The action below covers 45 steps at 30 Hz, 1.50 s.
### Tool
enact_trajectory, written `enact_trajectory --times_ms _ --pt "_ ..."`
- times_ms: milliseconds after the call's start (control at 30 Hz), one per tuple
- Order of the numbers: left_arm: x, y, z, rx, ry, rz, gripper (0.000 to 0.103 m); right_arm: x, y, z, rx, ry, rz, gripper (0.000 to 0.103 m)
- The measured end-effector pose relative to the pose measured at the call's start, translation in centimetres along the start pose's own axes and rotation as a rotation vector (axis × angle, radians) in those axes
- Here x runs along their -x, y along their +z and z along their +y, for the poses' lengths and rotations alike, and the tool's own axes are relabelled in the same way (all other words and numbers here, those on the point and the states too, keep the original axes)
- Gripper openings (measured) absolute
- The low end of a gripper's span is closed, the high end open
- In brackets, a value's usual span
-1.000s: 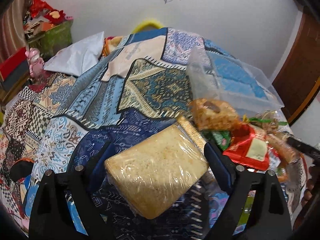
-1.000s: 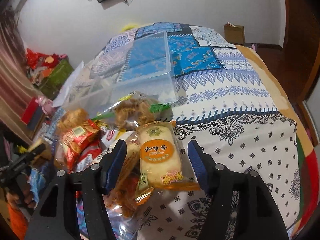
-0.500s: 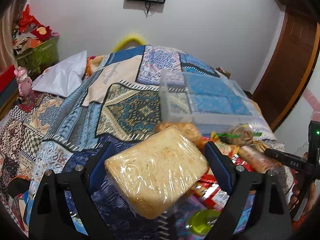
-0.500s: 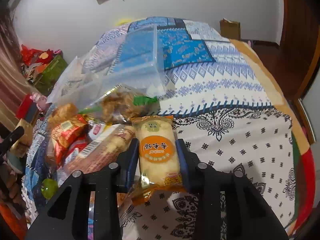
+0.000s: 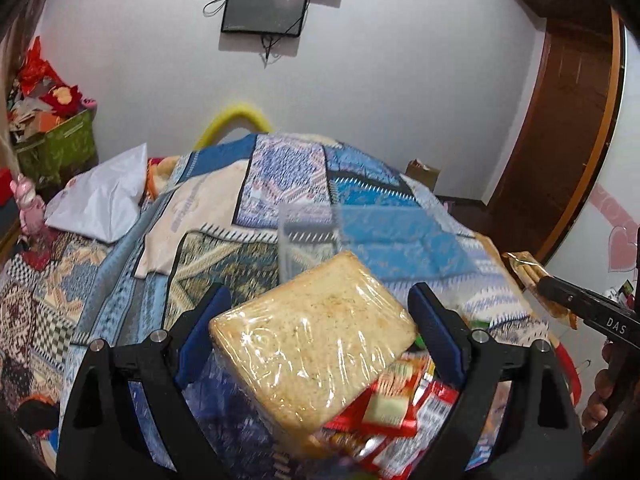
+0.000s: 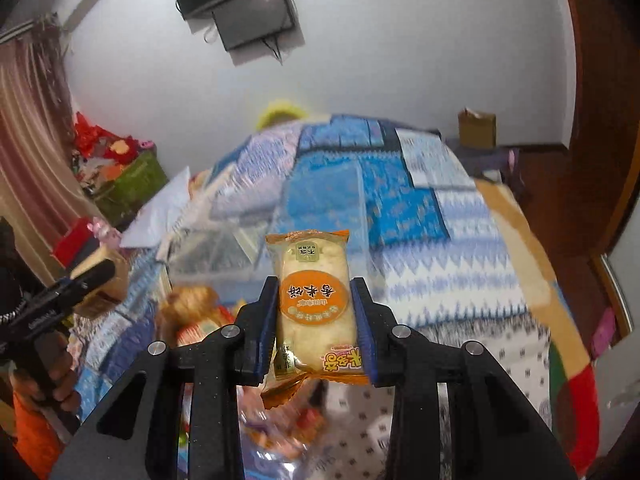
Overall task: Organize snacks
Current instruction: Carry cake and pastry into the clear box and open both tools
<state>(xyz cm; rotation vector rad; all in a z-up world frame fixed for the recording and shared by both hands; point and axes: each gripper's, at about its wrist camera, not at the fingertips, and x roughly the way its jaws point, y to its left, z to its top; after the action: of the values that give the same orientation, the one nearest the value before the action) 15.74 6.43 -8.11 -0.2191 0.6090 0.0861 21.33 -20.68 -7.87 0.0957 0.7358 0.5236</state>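
My left gripper is shut on a plastic-wrapped beige cake slab and holds it above the bed. My right gripper is shut on an orange rice-cracker packet, lifted off the bed; it also shows at the right edge of the left wrist view. A clear plastic bin stands on the patterned bedspread just beyond the slab; it also shows in the right wrist view. A pile of snack packets lies below the left gripper.
The bedspread covers the whole bed. A white bag lies at the far left. A green box of red items stands by the wall. A cardboard box and wooden door are at the right.
My right gripper closed on the orange packet and lifted it off the pile. My left gripper carried the slab up and toward the clear bin.
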Motion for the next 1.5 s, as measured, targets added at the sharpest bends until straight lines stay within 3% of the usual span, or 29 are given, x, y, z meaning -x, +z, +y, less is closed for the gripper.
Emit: enact_trajectory --times_ms 233,500,800,1033,1500 --pt "-2.4 2.4 -1.7 -0.041 -0.01 -0.015 0.091 -2.4 2.5 1.3 0.025 0.018 -0.029 0.032" --pt "-7.0 3.7 -2.2 -0.035 -0.028 0.042 0.091 -6.0 4.0 1.0 0.031 0.011 0.0 0.032" --pt "-12.8 3.7 -2.5 -0.027 -0.042 0.161 0.091 -11.0 4.7 0.3 0.054 -0.011 0.107 0.032" --pt "-16.9 2.7 -3.3 -0.078 -0.024 0.257 0.091 -13.8 4.3 -0.1 0.066 -0.019 0.192 0.032" --pt "-20.1 1.5 -3.4 -0.08 0.001 0.373 0.091 -15.3 3.7 -0.1 0.082 -0.035 0.266 0.034"
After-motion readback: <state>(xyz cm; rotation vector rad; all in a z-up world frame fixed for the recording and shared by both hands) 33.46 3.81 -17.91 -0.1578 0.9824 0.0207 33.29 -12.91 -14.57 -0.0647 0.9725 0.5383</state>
